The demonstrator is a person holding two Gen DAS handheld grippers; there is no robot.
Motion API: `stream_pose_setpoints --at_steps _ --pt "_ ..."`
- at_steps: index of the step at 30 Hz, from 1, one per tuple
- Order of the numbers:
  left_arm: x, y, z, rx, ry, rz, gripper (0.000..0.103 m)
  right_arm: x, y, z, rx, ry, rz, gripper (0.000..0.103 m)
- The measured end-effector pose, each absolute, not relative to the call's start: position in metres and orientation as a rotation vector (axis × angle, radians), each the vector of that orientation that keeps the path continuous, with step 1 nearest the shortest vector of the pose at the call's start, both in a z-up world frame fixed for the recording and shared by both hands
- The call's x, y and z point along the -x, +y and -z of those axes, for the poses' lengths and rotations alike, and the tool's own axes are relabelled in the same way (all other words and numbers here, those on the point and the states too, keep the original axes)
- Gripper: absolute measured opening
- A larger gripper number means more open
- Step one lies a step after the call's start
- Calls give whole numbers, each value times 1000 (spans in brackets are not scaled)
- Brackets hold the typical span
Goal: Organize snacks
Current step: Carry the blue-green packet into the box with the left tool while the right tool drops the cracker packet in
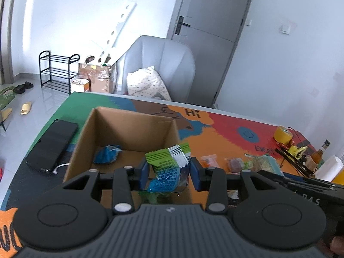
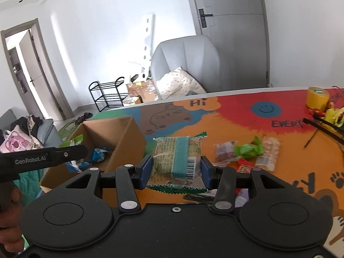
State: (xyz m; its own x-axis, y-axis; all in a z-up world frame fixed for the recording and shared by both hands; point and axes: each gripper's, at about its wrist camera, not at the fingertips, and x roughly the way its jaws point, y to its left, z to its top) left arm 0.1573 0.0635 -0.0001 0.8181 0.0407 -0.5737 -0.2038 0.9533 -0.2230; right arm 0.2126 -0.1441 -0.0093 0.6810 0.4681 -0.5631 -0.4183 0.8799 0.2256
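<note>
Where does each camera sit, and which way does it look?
Left wrist: sits on the left gripper, looks forward over the cardboard box; its fingers hold a green snack packet.
Right wrist: sits on the right gripper, looks over the table; its fingers stand at either side of a wrapped cake; a hand shows at left.
Both share the box, the yellow tape roll and the grey chair.

A black phone (image 1: 52,145) lies flat on the bright mat (image 2: 247,126). A roll of yellow tape (image 2: 317,98) sits far off. Behind are a gray chair (image 1: 163,64) with maybe a pillow (image 1: 146,83), and a black rack (image 1: 57,71).
</note>
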Motion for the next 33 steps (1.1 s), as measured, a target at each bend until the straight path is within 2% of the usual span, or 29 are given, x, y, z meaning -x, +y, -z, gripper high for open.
stream_pose_setpoints --at_steps 15,30,33 --pt "-146 116 16 343 631 -210 40 -211 -88 7 -40 652 -570 45" --pt "-137 119 12 360 620 -235 67 -219 -61 -2 -73 632 -654 45" --pt "-134 122 10 365 610 -251 71 -223 -60 -4 -132 626 -694 52"
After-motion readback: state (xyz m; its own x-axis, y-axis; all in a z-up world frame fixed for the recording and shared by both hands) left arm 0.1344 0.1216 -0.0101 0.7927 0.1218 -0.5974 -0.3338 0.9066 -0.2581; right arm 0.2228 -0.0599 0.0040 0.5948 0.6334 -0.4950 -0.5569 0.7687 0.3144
